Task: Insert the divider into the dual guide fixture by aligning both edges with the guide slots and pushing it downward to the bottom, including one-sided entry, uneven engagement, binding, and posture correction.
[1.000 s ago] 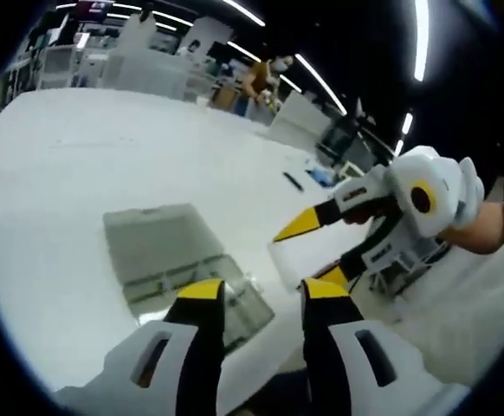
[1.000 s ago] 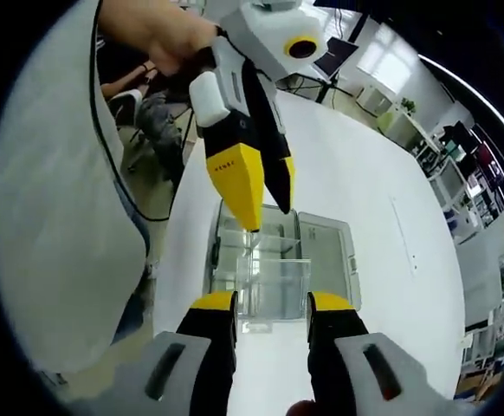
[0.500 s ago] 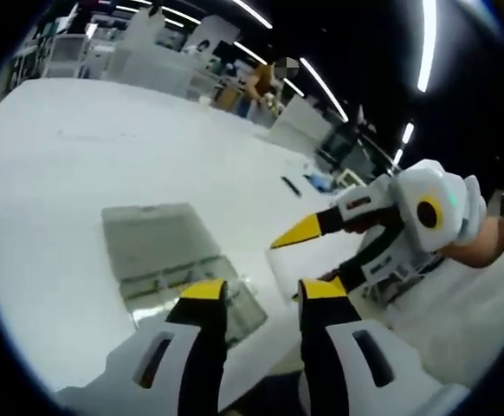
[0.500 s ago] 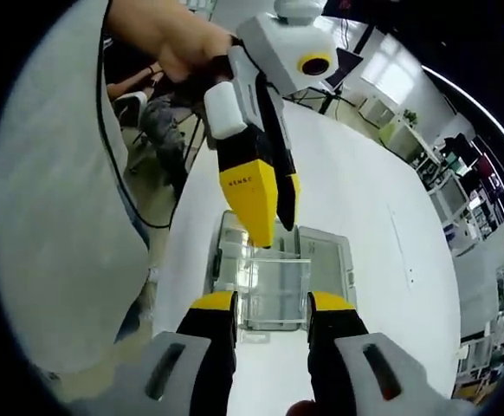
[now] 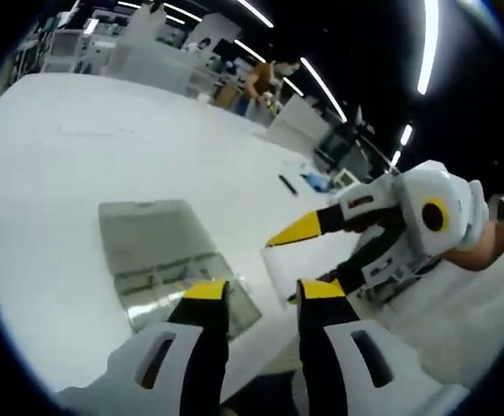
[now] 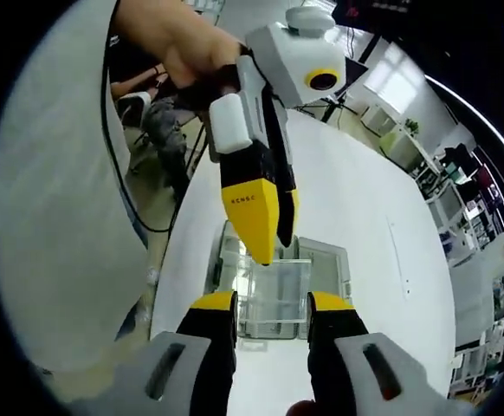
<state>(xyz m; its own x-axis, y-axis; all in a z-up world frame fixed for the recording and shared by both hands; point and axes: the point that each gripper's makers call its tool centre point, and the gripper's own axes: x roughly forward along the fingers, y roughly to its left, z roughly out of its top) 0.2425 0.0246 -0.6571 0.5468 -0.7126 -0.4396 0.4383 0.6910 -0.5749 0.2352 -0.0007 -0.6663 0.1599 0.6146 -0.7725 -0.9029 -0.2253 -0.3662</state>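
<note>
The clear divider point(image 6: 274, 295) stands upright between the yellow-tipped jaws of my right gripper point(image 6: 272, 301), which is shut on its two side edges. Behind and below it on the white table lies the clear dual guide fixture point(image 6: 328, 260). My left gripper point(image 6: 274, 247) comes down from above, its tips just over the divider's top edge. In the left gripper view the fixture point(image 5: 161, 260) lies ahead of my left gripper point(image 5: 262, 290), whose jaws are open with nothing between them. My right gripper point(image 5: 291, 264) enters from the right with the divider point(image 5: 275, 273) in it.
A person's hand point(image 6: 178, 48) grips the left gripper, with a white sleeve point(image 6: 53, 199) and a black cable point(image 6: 118, 156) along the table's left edge. A small dark object point(image 5: 288, 184) lies farther out on the table point(image 5: 79, 165). Shelves and desks stand beyond.
My left gripper has come lower and closer over the divider's top edge. The fixture looks smaller in the right gripper view, as that camera has drawn back. The divider stays held.
</note>
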